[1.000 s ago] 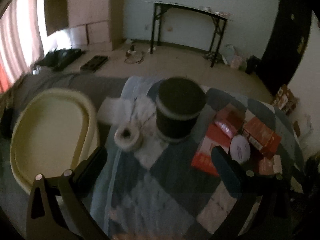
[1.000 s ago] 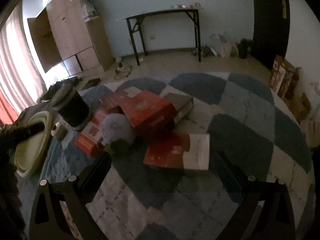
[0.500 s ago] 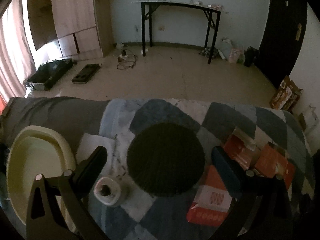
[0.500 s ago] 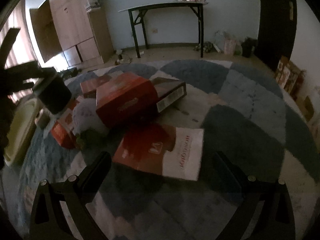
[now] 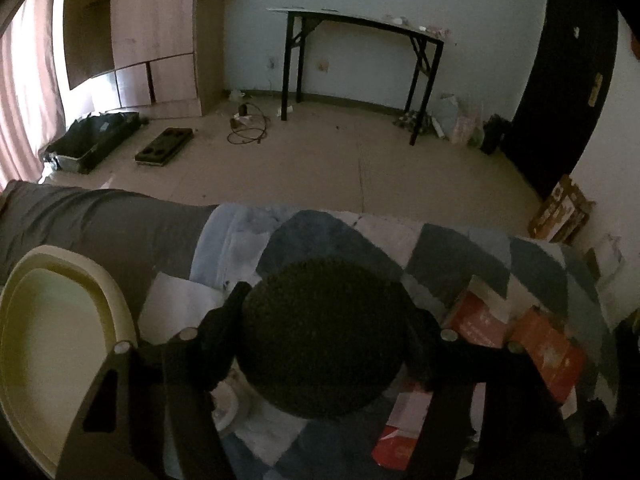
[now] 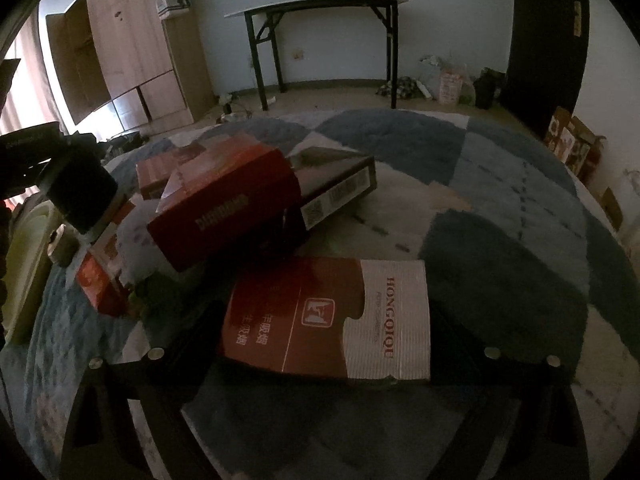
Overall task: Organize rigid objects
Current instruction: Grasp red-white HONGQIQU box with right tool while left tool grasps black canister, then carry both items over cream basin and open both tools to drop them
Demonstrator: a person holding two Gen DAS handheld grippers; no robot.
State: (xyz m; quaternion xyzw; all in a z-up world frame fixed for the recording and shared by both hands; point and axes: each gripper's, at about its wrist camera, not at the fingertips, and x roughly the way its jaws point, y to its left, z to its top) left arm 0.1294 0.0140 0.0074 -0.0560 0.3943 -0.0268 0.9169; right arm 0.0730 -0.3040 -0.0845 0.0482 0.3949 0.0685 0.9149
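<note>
A black canister [image 5: 320, 360] with a dark round lid stands on the patchwork rug [image 6: 500, 280]. My left gripper [image 5: 324, 332] is over it. Its jaws are closing, and both fingers lie against the canister's sides. The right wrist view shows the same canister [image 6: 80, 192] at far left. A flat red and white carton [image 6: 328, 320] lies on the rug between the fingers of my right gripper [image 6: 326, 328]. Those jaws are closing too, and the pads sit flush with the carton's two long sides.
A cream oval basin [image 5: 116, 308] sits left of the canister, and a white tape roll [image 5: 226, 404] lies beside it. Behind the carton are a red box [image 6: 228, 204], a dark barcoded box [image 6: 336, 188] and smaller red boxes [image 5: 548, 352]. A black folding table [image 5: 360, 28] stands at the far wall.
The left fingers have come in from wide apart onto the canister. The right gripper has sunk towards the carton, and its fingers have narrowed against the carton's sides.
</note>
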